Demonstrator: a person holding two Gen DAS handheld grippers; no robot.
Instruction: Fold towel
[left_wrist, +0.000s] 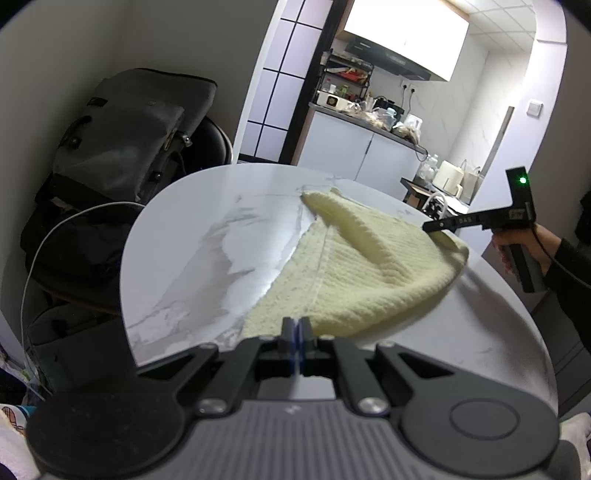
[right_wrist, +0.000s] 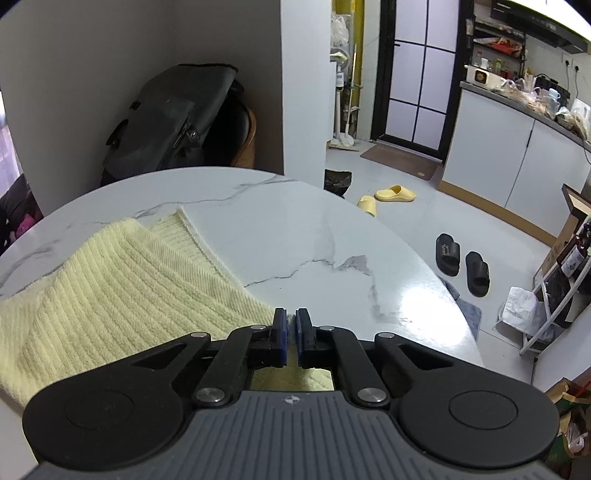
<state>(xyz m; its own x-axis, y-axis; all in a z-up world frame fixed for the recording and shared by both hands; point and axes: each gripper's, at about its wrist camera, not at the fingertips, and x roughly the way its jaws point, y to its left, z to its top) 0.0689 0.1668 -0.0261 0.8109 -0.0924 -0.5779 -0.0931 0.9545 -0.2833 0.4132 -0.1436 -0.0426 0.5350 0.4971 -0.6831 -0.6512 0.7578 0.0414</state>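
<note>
A pale yellow ribbed towel (left_wrist: 351, 273) lies on the round white marble table (left_wrist: 207, 258). It is partly doubled over, with a raised hump along its right side. My left gripper (left_wrist: 295, 326) sits at the towel's near edge, its jaws pressed together on that edge. In the left wrist view my right gripper (left_wrist: 434, 226), held by a hand (left_wrist: 532, 240), pinches the towel's far right corner (left_wrist: 452, 242) a little above the table. In the right wrist view the right gripper (right_wrist: 291, 321) is shut on the towel (right_wrist: 110, 280), and cloth shows under the jaws.
A dark bag (left_wrist: 122, 147) rests on a chair against the wall beyond the table's left rim. Right of the table are open floor with slippers (right_wrist: 461, 264), a white rack (right_wrist: 554, 295) and kitchen cabinets (right_wrist: 517, 162). A white cable (left_wrist: 55, 236) hangs at the left.
</note>
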